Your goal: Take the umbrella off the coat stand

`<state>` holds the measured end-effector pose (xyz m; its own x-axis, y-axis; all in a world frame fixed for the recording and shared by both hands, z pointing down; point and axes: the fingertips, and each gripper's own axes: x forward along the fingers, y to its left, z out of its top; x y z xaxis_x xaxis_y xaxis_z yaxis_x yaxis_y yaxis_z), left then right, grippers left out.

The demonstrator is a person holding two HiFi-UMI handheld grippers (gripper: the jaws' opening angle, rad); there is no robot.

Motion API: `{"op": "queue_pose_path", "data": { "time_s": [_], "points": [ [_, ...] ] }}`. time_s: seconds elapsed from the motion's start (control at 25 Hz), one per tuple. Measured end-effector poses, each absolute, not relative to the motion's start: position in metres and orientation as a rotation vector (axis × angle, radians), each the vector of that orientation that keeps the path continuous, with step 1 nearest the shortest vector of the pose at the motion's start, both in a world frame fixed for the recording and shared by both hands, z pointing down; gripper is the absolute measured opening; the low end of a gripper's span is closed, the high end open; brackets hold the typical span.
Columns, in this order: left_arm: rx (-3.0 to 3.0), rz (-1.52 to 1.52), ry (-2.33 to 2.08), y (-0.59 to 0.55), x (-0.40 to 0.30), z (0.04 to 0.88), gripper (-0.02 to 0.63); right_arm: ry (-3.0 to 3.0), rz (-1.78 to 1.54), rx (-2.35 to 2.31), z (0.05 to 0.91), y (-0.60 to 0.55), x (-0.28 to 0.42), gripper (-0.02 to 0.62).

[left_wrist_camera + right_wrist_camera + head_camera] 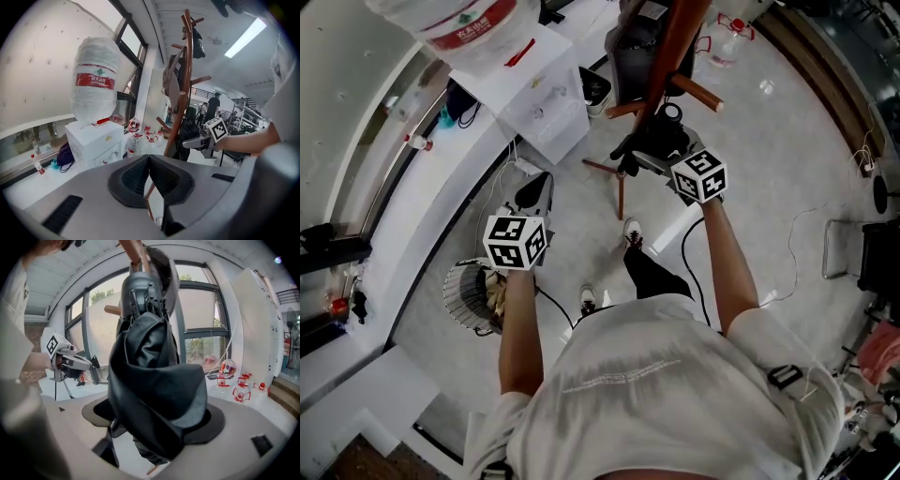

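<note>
Two grippers are up in front of the person, and only one has anything between its jaws. The right gripper (154, 425) stands with its jaws spread as wide as they go, one to either side of the folded black umbrella (152, 376). The loose fabric bulges over both pads, though neither pad visibly presses in. The umbrella hangs upright against the pole of the brown wooden coat stand (185, 84), its top tucked in among the stand's pegs. A grey bag (165, 273) hangs just behind it, higher on the same pole.

The left gripper (149, 160) has its jaws closed together, pad against pad, with nothing held. In the head view it (534, 190) sits over the pale floor, well apart from the stand and level with the person's left forearm — the right one (633, 155) reaches in against the stand's lower pegs.

Left of the stand stands a white water dispenser (96, 140), carrying a large clear bottle (95, 82) with a red label.
</note>
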<state>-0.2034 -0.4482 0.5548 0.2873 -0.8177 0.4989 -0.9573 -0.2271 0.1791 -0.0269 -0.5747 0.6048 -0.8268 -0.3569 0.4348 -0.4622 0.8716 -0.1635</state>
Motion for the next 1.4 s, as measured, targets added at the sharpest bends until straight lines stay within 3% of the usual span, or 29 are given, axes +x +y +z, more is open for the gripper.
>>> {"op": "queue_pose_path", "data": {
  "time_s": [0.08, 0.16, 0.24, 1.4],
  "points": [
    [2.101, 0.408, -1.592, -0.448, -0.206, 0.557, 0.015, -2.651, 0.386, 0.641, 0.605, -0.580, -0.027, 0.426],
    [2.095, 0.397, -1.589, -0.446, -0.207, 0.557, 0.015, -2.630, 0.366, 0.668, 0.607, -0.584, -0.025, 0.347],
    [2.093, 0.373, -1.580, -0.444, -0.205, 0.558, 0.015, -2.611, 0.361, 0.679, 0.608, -0.585, -0.024, 0.328],
    [2.292, 0.346, -1.537, -0.407, -0.191, 0.496, 0.015, -2.506, 0.353, 1.017, 0.479, -0.541, 0.031, 0.305]
  ]
}}
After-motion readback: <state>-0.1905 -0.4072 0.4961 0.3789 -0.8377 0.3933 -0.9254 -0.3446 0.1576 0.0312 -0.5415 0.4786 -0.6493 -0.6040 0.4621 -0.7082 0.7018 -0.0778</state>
